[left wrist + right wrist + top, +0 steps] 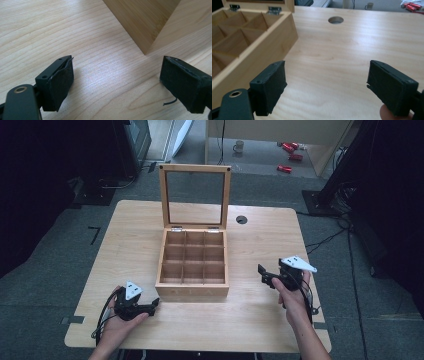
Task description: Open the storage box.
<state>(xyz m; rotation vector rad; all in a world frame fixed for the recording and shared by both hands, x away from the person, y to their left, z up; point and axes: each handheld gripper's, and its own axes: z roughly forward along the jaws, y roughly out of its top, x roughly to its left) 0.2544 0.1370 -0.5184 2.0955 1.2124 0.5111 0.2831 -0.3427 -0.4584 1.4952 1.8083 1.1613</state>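
1. Left gripper (150,307), lower left of the high view: jaws wide apart, nothing between them, tips aimed at the near left corner of the wooden box (192,289). The hand (117,320) cradles it low over the table (260,320).
2. Box at centre: lid (195,197) upright, all nine compartments bare. Judged: work hardly begun.
3. Right gripper (262,272), lower right: jaws wide, empty, held beside the box.
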